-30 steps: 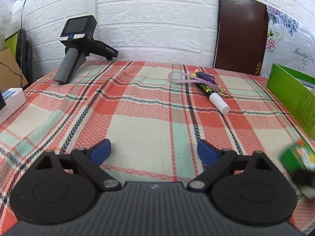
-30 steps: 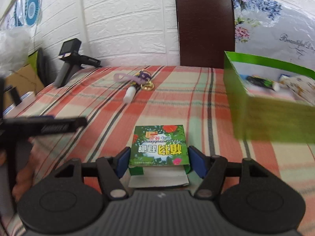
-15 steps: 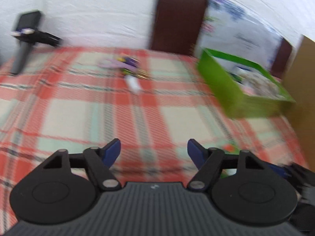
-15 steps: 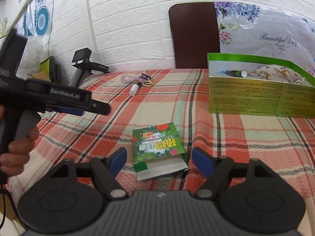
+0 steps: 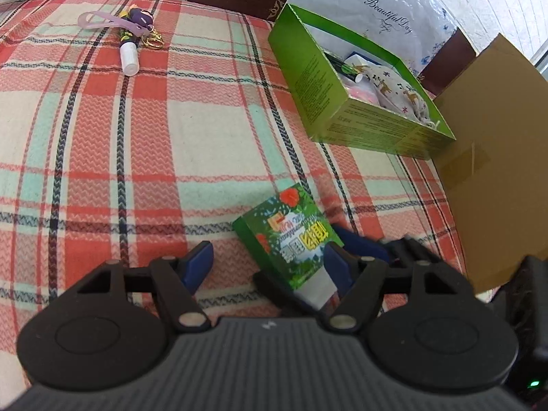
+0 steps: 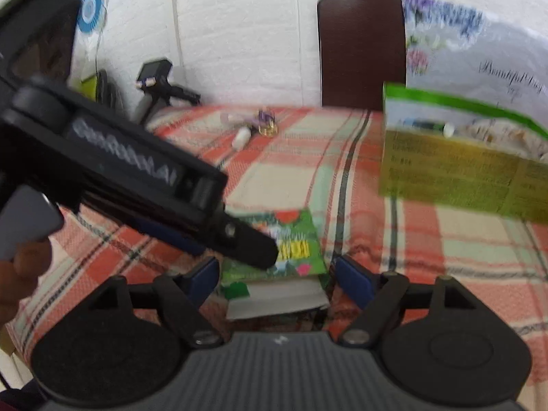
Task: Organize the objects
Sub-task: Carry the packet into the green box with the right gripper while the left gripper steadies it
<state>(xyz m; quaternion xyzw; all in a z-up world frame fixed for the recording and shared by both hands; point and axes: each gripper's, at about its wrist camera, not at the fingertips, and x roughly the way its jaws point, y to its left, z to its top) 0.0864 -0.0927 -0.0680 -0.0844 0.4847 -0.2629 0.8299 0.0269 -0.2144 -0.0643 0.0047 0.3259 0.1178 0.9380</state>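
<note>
A small green flowered packet (image 5: 291,236) is held off the plaid cloth between the blue pads of my right gripper (image 6: 275,272); the packet also shows in the right wrist view (image 6: 294,239). My left gripper (image 5: 267,262) is open, hovering just above and beside the packet, its right pad close to it. In the right wrist view the left gripper crosses in front from the left. An open green box (image 5: 359,85) with a tube and a patterned cloth pouch stands at the right. A purple keychain with a white-capped tube (image 5: 132,39) lies at the far left.
A brown cardboard sheet (image 5: 496,171) stands at the table's right edge. A dark chair back (image 6: 361,51) and a white brick wall are behind the table. A spare handheld gripper (image 6: 157,85) stands at the far left corner.
My left gripper swung right and down, over the packet. My right gripper closed on the packet and lifted it off the cloth.
</note>
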